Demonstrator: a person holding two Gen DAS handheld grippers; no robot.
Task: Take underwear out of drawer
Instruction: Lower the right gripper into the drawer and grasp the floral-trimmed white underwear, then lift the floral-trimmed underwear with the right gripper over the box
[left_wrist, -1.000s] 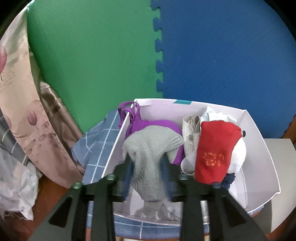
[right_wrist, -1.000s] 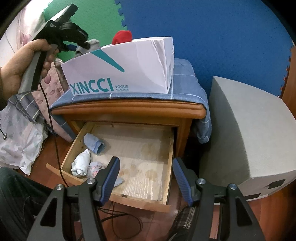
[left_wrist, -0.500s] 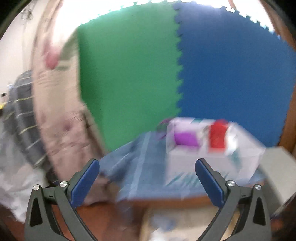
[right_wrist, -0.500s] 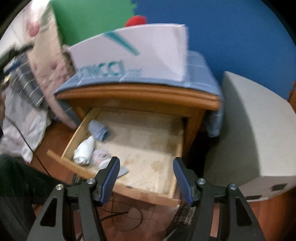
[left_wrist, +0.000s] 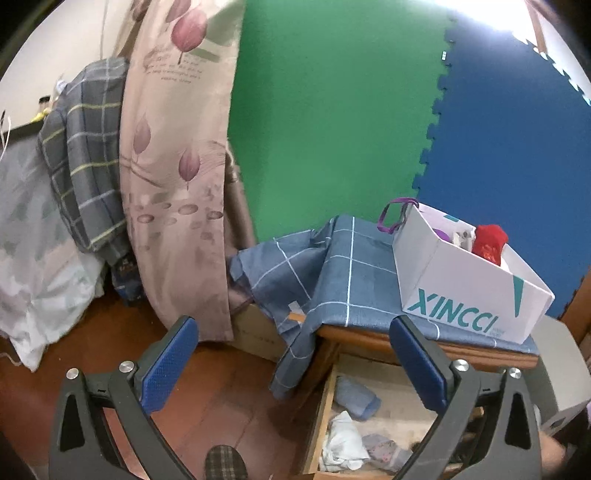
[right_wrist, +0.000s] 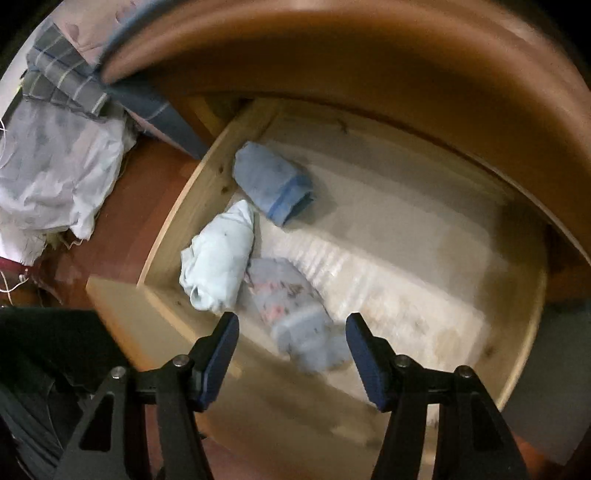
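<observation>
White box (left_wrist: 458, 295) on checked blue cloth (left_wrist: 354, 273) atop wooden nightstand (left_wrist: 373, 338); teal print "XINCCI" on box side, smaller line beneath unreadable. Red item (left_wrist: 489, 242) and purple straps (left_wrist: 391, 218) poke from box. Curtain (left_wrist: 173, 147) left of box bears script, illegible. Drawer (right_wrist: 192, 192) open below box: three rolled underwear along left wall, blue roll (right_wrist: 273, 181) rearmost, white roll (right_wrist: 218, 258) middle, patterned roll (right_wrist: 295, 310) nearest front. Left gripper (left_wrist: 291, 363) jaws wide, just opened, empty. Right gripper (right_wrist: 291, 354) jaws half-wide, above patterned roll, pads clear of it; view blurred.

Shoebox (left_wrist: 461, 295) above open drawer (left_wrist: 384, 421)
</observation>
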